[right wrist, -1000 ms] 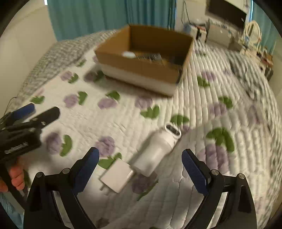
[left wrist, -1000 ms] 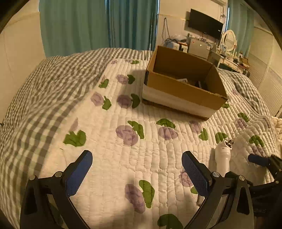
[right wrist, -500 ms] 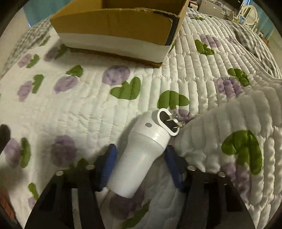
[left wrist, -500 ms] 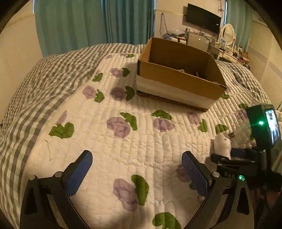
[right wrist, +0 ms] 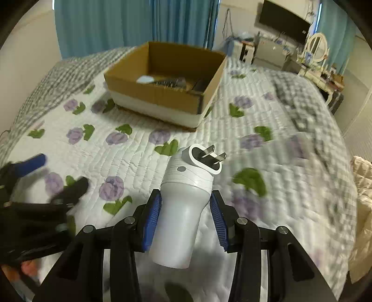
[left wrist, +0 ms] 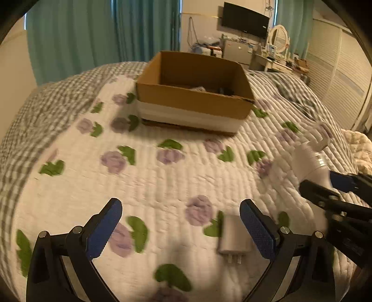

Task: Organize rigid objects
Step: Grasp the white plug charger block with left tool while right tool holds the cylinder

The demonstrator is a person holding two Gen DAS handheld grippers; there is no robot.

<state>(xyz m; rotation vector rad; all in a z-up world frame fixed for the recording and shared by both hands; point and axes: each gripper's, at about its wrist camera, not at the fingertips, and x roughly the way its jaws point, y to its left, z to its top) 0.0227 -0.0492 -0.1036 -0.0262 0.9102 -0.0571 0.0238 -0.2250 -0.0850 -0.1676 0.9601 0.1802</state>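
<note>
Right tool [right wrist: 186,215] clamps one white plug device [right wrist: 183,209]; left tool [left wrist: 183,228] gapes wide near one flat charger [left wrist: 233,237]; one cardboard box [left wrist: 193,102].

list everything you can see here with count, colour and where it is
plug-in device: 1, white with two metal prongs, held above the quilt in the right tongs
charger: 1, white, flat on the quilt by the left tongs
cardboard box: 1, brown with a white band, open, on the far part of the bed
items in box: several, too blurred to name
quilt: 1, white with purple flowers and green leaves, covering the bed
curtains: teal, behind the bed
tv: 1, black, on the far wall
left tongs: black with blue pads, open, empty
right tongs: black with blue pads, shut on the device
</note>
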